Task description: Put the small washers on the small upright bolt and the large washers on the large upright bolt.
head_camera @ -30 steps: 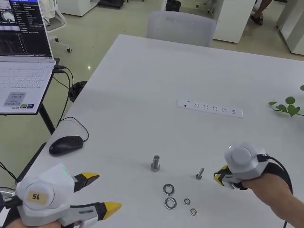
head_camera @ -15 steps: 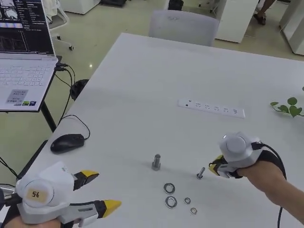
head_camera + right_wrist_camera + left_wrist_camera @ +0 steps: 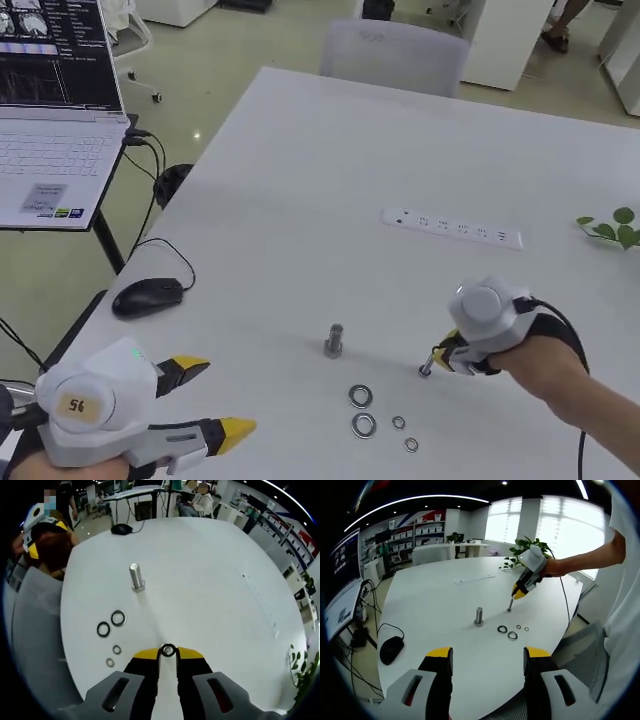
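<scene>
The large upright bolt (image 3: 334,341) stands mid-table. Two large washers (image 3: 360,395) and two small washers (image 3: 398,422) lie flat just in front of it. Right of them stands the small upright bolt (image 3: 425,370), with my right gripper (image 3: 445,355) at its top. In the right gripper view the jaws of my right gripper (image 3: 168,652) are shut around the small bolt's top end (image 3: 168,650). My left gripper (image 3: 215,398) hovers open and holds nothing at the near left; in its own view (image 3: 488,655) it faces the large bolt (image 3: 479,616) and washers (image 3: 512,635).
A black mouse (image 3: 148,296) lies at the table's left edge, and a laptop (image 3: 55,120) stands on a side table beyond it. Farther back a white power strip (image 3: 452,228) lies across the table. A grey chair (image 3: 395,55) is at the far side, a plant (image 3: 612,228) at the right.
My right gripper has moved left onto the small bolt and now sits on its top. The left gripper has stayed where it was. The camera has shifted slightly.
</scene>
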Action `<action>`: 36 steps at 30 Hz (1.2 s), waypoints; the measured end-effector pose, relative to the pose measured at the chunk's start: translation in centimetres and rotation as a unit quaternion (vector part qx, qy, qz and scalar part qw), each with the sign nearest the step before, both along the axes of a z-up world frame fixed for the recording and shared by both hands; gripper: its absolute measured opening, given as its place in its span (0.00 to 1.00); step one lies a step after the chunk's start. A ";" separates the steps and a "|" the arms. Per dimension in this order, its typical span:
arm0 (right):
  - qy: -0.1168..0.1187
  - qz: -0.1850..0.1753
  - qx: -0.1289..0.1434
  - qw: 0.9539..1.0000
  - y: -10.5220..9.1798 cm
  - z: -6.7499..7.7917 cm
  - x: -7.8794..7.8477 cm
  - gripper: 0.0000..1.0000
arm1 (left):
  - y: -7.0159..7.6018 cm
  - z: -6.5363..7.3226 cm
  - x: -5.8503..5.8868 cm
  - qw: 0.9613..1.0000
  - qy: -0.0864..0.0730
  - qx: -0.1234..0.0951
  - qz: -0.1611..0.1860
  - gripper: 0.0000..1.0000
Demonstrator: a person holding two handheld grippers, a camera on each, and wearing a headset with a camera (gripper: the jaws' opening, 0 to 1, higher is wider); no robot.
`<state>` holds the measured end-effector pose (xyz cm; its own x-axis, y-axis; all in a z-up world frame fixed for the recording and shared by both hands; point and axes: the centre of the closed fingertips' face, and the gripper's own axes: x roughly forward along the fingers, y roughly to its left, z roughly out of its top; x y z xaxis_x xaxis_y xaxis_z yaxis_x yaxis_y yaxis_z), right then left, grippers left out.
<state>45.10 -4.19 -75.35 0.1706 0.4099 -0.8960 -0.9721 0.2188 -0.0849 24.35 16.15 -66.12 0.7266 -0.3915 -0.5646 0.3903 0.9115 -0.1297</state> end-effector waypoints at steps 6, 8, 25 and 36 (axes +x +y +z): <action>0.001 0.003 -0.008 1.000 0.0 -0.4 0.0 0.14 | 0.0 0.0 -0.1 1.000 0.001 -0.001 0.001 0.56; 0.000 0.003 -0.010 1.000 -0.1 -0.5 0.1 0.14 | 0.0 0.0 -0.1 1.000 0.001 0.000 0.001 0.56; 0.004 0.006 -0.022 1.000 0.1 -1.1 0.0 0.14 | 0.1 0.0 -0.2 1.000 0.001 -0.001 0.002 0.56; 0.005 0.007 -0.031 0.999 -0.1 -1.7 0.1 0.14 | 0.0 -0.1 -0.2 1.000 0.001 -0.002 0.001 0.56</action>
<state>45.22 -4.29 -77.06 0.1561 0.3554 -0.9216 -0.9759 0.1996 -0.0884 24.19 16.13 -66.22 0.7262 -0.3928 -0.5642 0.3886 0.9115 -0.1344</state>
